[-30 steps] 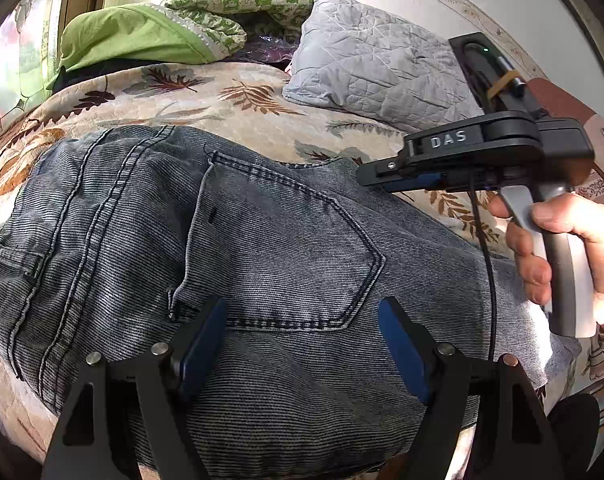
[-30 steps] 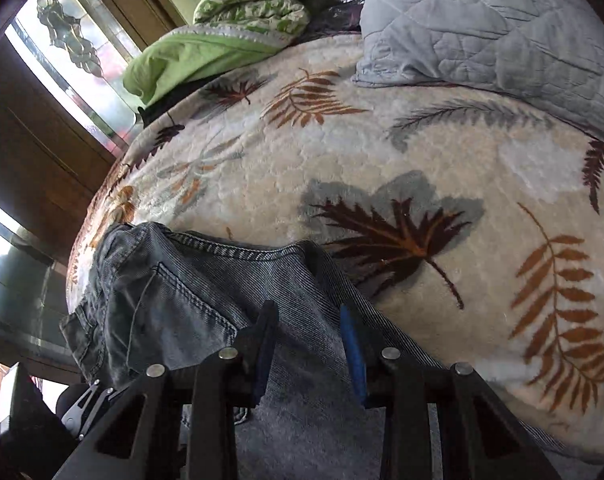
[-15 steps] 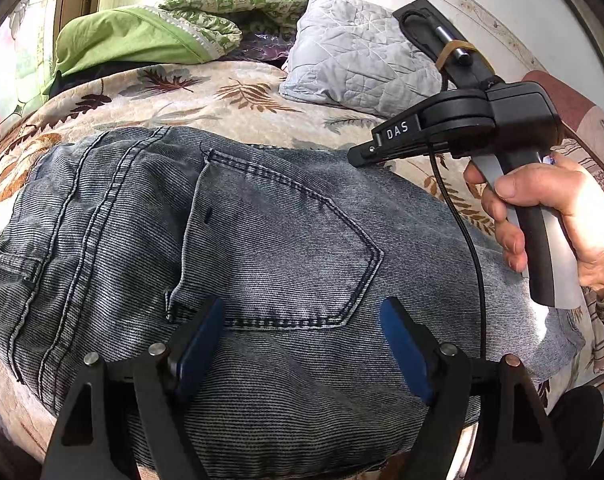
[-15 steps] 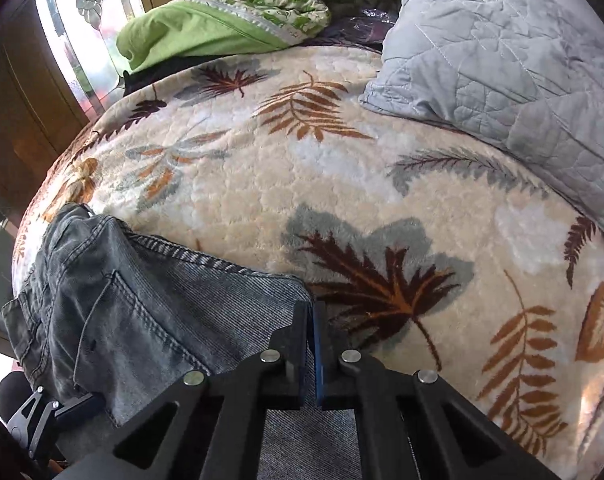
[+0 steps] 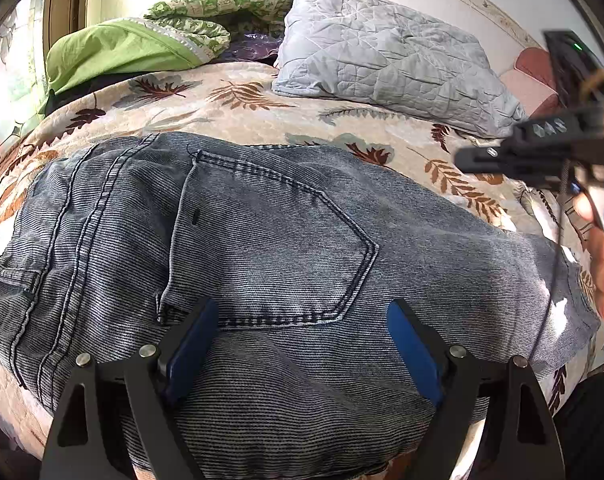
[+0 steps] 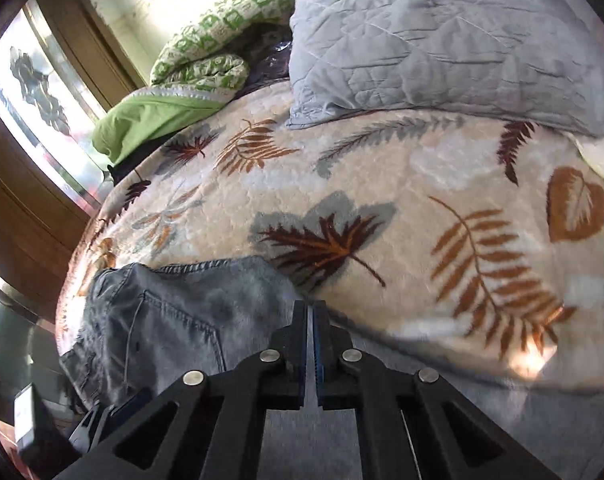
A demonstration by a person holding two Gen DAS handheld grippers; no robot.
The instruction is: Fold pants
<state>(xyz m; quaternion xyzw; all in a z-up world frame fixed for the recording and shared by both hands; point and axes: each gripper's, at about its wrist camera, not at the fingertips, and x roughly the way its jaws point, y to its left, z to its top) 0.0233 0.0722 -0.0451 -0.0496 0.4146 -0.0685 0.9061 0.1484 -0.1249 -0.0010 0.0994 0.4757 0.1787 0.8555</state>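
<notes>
Grey-blue denim pants [image 5: 262,240] lie folded on the leaf-patterned bed cover, back pocket up. My left gripper [image 5: 298,320] is open, its blue pads just above the denim near the front edge, holding nothing. My right gripper [image 6: 311,312] is shut with nothing visibly between the pads, above the pants [image 6: 174,320]. In the left wrist view the right gripper's body [image 5: 542,152] hovers at the far right, blurred, held by a hand.
A grey quilted pillow [image 5: 382,64] lies at the bed's head. Green bedding [image 5: 142,48] is piled at the back left. A leaf-patterned blanket [image 6: 382,200] covers the bed. A window and wooden frame [image 6: 34,120] stand on the left.
My right gripper closed from open, lifted and moved right, away from the pants' far edge. My left gripper stayed open in place over the denim.
</notes>
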